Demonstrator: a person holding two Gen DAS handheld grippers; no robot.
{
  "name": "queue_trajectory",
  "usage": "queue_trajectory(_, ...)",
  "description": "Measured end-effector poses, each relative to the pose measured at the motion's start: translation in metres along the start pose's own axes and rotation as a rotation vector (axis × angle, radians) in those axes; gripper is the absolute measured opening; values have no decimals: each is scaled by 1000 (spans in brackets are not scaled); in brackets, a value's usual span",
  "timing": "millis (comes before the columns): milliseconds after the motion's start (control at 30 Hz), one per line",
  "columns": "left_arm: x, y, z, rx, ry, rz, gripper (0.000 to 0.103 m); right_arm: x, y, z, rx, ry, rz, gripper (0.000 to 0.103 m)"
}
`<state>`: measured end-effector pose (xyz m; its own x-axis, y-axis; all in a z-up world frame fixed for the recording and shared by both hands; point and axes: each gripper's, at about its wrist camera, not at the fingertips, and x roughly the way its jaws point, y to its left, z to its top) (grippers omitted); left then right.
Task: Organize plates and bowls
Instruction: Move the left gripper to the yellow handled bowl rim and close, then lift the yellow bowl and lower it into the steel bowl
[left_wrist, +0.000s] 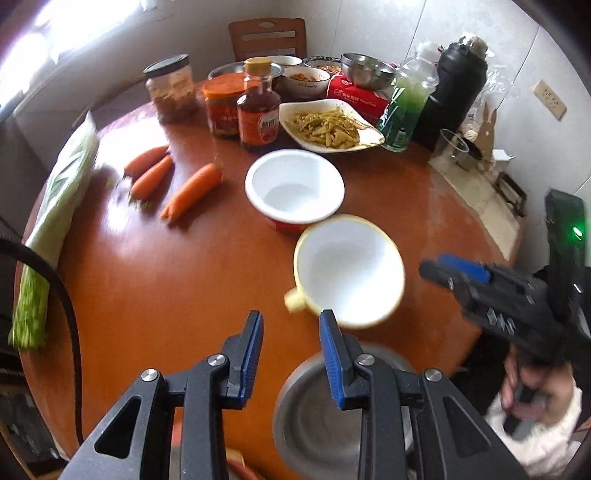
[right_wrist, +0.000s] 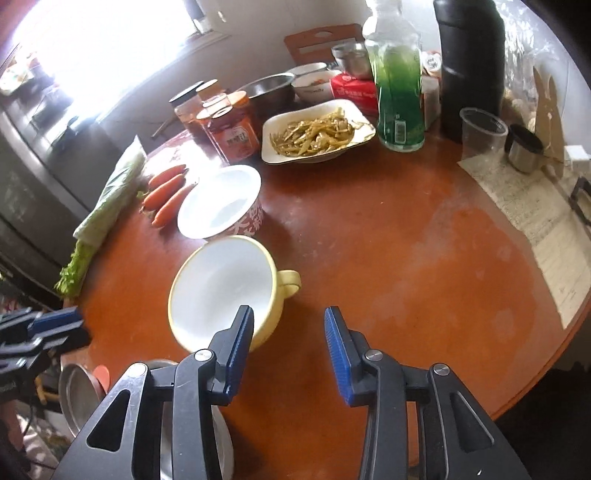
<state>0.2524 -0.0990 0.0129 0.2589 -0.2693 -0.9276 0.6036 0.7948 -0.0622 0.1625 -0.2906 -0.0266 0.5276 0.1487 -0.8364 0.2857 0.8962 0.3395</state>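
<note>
Hovering with both grippers spread, gripping nothing. Yellow bowl (right_wrist: 221, 291) lying just ahead-left of my right gripper (right_wrist: 289, 328), handle pointing toward it; left gripper (left_wrist: 291, 334) equally near.

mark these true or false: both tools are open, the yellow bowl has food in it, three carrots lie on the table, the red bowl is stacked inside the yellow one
1. Both tools are open. True: the left tool and right tool hold nothing.
2. The yellow bowl has food in it. False: it is empty.
3. Three carrots lie on the table. True.
4. The red bowl is stacked inside the yellow one. False: it stands beside it on the table.
</note>
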Motion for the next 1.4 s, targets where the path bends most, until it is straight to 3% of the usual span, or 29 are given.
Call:
queue_trajectory(200,42,-9,16,65,71,-45,31,23,0,4,15,61,21,38)
queue_trajectory(467,72,1,28,53,130,-8,31,42,3,11,9,107,-4,33)
queue_trajectory(633,99,-1,30,63,195,19,31,53,7,12,-22,135,-10,24)
queue_trajectory(800,106,-7,31,66,193,-16,31,54,14,11,-54,138,-23,17)
queue_trajectory(1067,106,-8,26,41,194,-66,31,53,17,11,-73,127,-39,14)
queue_trajectory(1333,100,-11,23,47,176,-52,30,51,21,8,-94,122,-52,11)
queue_trajectory(1400,100,-11,22,47,178,-44,25,51,21,8,-89,127,-51,10)
